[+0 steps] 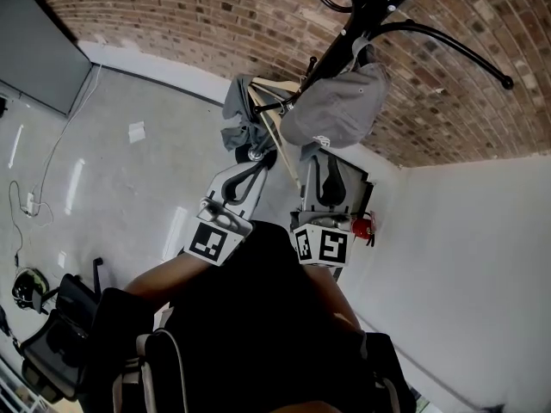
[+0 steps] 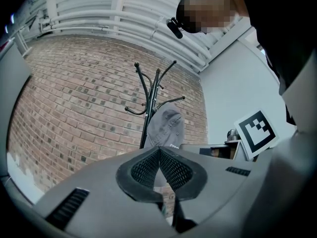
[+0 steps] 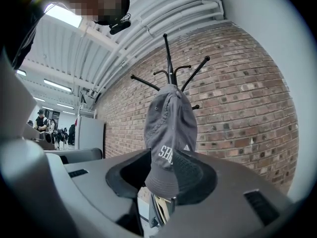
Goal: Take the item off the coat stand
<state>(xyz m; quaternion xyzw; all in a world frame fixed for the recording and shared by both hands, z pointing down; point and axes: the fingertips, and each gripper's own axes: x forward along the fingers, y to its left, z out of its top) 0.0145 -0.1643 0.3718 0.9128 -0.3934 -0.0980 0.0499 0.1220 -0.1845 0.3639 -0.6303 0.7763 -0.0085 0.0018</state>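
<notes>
So the grey cap is hanging on the coat stand, crown up on a hook. Its brim dangles right down between the jaws of the right gripper. Those jaws are spread. One pad has a clear gap to the brim and the other sits just behind it, so nothing's pinched yet. The left gripper is off to the side with its pads pressed together on nothing, and the cap is ahead of it and a bit above.

My guess at what goes wrong: if the right gripper closes on just the floppy brim tip, the fabric slides out as soon as it pulls. Pulling straight back toward the person looks bad too. The crown could snag on the hook and tip the skinny stand, so it probably needs lifting up first.

Room-wise, the hook arms fan out above and beyond the right gripper, so going up means threading past them. The brick wall is close behind the stand, with a white wall off the right gripper's outer side. Back toward the person it's open.
</notes>
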